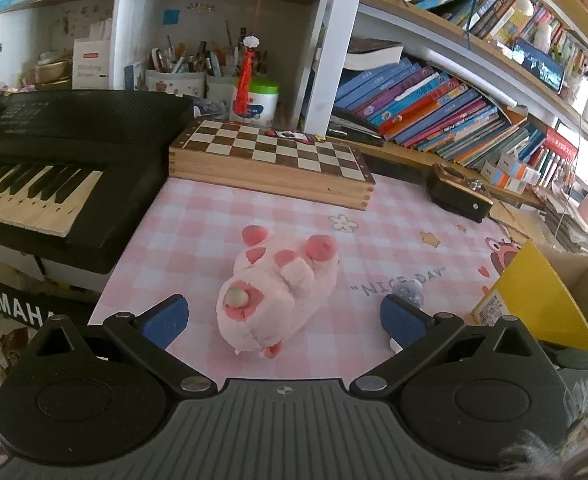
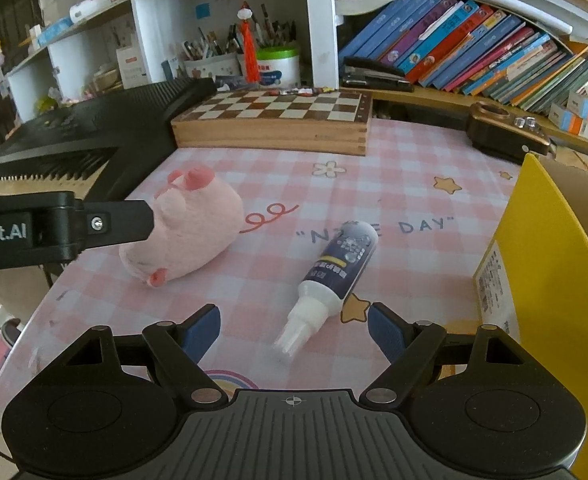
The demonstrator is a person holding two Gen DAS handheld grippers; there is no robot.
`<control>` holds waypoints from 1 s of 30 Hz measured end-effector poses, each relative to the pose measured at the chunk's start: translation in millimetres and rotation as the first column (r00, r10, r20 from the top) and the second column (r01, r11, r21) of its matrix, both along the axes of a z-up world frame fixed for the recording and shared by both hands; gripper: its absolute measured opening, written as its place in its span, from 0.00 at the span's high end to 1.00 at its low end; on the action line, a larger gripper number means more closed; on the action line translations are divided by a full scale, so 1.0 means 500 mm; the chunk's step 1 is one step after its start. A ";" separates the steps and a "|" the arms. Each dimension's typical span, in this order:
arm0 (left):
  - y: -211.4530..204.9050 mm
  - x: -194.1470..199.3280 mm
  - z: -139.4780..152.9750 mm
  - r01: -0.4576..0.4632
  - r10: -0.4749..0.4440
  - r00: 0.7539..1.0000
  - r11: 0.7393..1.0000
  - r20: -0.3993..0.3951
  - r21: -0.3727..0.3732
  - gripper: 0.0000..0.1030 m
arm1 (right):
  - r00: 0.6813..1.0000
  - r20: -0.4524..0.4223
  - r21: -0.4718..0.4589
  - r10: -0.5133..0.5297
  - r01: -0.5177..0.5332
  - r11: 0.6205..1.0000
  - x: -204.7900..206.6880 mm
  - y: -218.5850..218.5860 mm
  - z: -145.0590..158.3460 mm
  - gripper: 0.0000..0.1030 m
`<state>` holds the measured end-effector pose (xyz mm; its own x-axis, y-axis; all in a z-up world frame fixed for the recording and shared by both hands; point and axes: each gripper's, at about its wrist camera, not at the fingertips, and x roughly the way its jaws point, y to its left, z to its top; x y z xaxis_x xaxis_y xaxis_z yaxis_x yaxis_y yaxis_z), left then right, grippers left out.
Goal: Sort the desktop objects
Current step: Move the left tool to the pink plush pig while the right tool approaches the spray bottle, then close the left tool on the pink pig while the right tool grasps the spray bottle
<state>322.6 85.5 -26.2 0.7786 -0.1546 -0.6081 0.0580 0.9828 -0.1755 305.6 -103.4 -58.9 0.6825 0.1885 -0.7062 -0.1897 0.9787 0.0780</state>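
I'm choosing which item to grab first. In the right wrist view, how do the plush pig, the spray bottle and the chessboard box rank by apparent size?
Largest to smallest as they look:
1. chessboard box, though it sits farthest back, so truly bigger still
2. plush pig, partly hidden by the left tongs
3. spray bottle, clearly smallest despite lying nearest

A domestic study corner is indicated, most likely a child's desk at home; a pink checked desk mat printed with stars and "NICE DAY" is laid on the surface; white shelving is crammed with leaning books; pen pots, a wooden chessboard box, an electronic keyboard and a pink plush toy are noted.
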 end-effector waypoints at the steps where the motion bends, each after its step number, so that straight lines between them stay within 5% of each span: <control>1: -0.003 0.006 -0.003 0.004 -0.003 1.000 1.000 -0.002 0.006 0.00 | 1.000 -0.002 -0.001 -0.001 0.001 1.000 0.003 0.000 -0.002 0.19; 20: -0.029 0.181 -0.090 0.053 -0.046 0.993 0.997 -0.109 0.060 0.04 | 0.996 -0.022 -0.017 -0.087 0.087 0.996 0.117 -0.016 -0.051 0.19; 26: -0.042 0.198 -0.110 0.072 -0.061 0.989 0.995 -0.135 0.074 0.23 | 0.993 -0.034 0.001 -0.112 0.112 0.994 0.130 -0.036 -0.064 0.22; 30: -0.043 0.200 -0.111 0.078 -0.068 0.989 0.995 -0.129 0.068 0.31 | 0.995 -0.012 -0.020 -0.097 0.096 0.995 0.132 -0.034 -0.064 0.36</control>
